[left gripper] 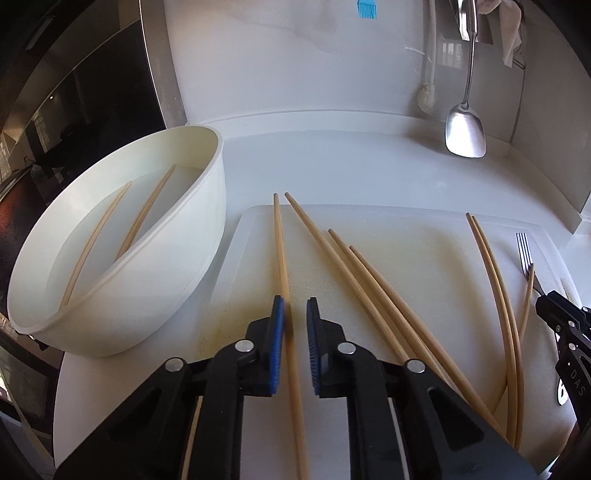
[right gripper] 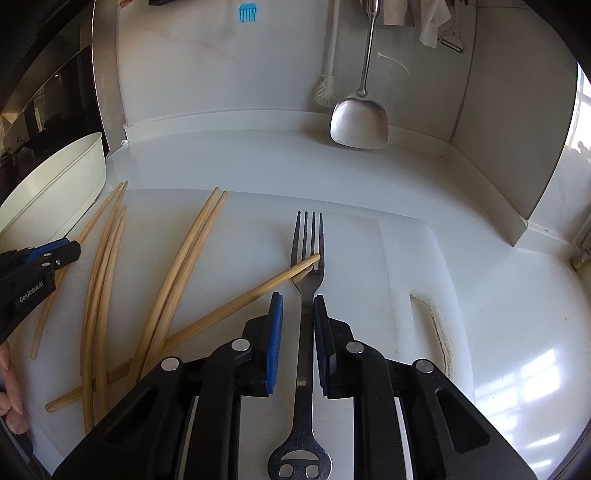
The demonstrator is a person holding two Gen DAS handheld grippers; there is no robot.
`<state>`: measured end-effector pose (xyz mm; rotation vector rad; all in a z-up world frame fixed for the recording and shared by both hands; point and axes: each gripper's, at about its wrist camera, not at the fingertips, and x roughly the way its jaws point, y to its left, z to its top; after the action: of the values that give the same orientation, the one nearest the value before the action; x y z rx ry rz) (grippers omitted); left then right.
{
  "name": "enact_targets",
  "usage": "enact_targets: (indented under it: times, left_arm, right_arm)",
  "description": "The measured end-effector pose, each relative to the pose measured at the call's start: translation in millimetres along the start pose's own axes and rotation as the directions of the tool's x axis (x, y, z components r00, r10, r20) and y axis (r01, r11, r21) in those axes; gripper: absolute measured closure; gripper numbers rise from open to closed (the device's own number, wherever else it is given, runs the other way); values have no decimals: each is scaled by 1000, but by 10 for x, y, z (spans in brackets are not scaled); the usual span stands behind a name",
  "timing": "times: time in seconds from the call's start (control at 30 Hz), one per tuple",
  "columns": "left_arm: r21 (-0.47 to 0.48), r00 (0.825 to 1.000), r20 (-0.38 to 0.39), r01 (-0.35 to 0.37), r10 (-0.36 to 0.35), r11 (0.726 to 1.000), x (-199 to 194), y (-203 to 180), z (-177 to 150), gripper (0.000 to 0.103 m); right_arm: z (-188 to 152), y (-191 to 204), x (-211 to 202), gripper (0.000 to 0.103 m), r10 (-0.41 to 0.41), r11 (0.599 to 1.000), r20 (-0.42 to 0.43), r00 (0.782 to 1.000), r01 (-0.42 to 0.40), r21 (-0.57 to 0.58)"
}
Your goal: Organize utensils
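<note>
On the white cutting board (left gripper: 406, 266) lie several bamboo chopsticks (left gripper: 369, 280). My left gripper (left gripper: 295, 306) is shut on one chopstick (left gripper: 280, 240) that runs straight between its blue pads, beside the white tub (left gripper: 207, 206). Two chopsticks (left gripper: 147, 214) lie inside the tub. My right gripper (right gripper: 298, 301) straddles the handle of a steel fork (right gripper: 308, 240) lying flat on the board. The right pad is against the handle and board shows between the handle and the left pad. Another chopstick (right gripper: 258, 291) rests its tip on the fork's tines.
A steel spatula (right gripper: 358, 125) hangs against the back wall with its blade on the counter, next to a white brush (right gripper: 325, 92). A blue silicone brush (right gripper: 245, 13) hangs higher up. A dark appliance (left gripper: 74, 92) stands behind the tub. A person's fingers (right gripper: 11, 398) show at the left edge.
</note>
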<state>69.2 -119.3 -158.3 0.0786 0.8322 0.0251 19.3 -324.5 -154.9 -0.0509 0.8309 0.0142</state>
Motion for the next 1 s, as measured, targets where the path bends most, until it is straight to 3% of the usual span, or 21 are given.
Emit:
enact_targets:
  times: [0.07,0.33,0.67,1.0]
  left_arm:
    - [-11,1000,3,6,-6,1000,-1,38,-3,99]
    - [-36,999,26,37,-36,999,-58,88,-51,102]
    - [39,997,70,-25,22,999,-160,-80,-200,102]
    - [-5,999,52,-2,2,1000,-168,-16,-187,100]
  right_arm:
    - [-4,6,0,96,-16,1000,3,1000,16,-4]
    - [-25,-11,-12,96,-14,1000,9,1000,14,3]
    - [-50,-30,-35,96,-5,1000,13,1000,5,2]
    - [-54,5,-42,96,-21,999,9,1000,21,-28]
